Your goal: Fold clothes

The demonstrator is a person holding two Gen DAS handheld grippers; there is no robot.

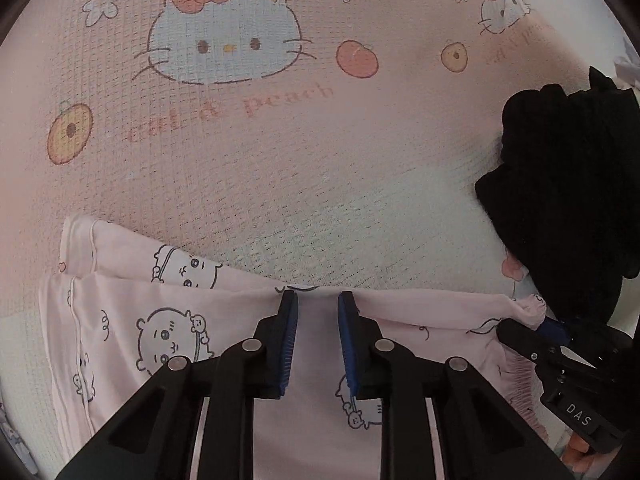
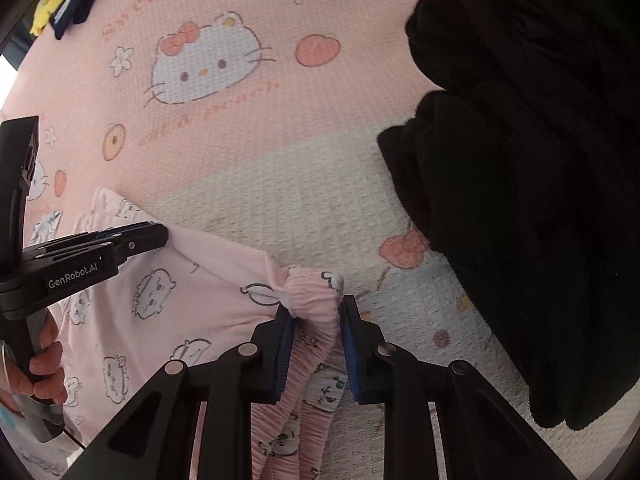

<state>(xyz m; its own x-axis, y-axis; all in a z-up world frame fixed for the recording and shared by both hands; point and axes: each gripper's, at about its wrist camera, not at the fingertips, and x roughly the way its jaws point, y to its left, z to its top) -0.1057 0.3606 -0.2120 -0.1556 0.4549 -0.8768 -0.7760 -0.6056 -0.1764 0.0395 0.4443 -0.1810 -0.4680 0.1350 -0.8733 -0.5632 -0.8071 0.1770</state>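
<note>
"GenRobot.AI" marks the left gripper (image 2: 158, 236), "DAS" the right gripper (image 1: 554, 326), "peach" the blanket (image 1: 280, 160).

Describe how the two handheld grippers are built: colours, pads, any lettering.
Both are matte black plastic. The left gripper and the right gripper each have two angular arms with round silver rivets, ending in jaws lined with ribbed blue pads. White lettering marks the bodies: the left one reads "GenRobot.AI" in the right wrist view, the right one "DAS" in the left wrist view. No cables are plainly visible.

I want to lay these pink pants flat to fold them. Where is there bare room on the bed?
Free: the cat-print bedspread beyond the pink pants, left of the black garment. Crowded: the right side under that black pile, and the far left corner by the yellow-and-navy clothes.
</note>
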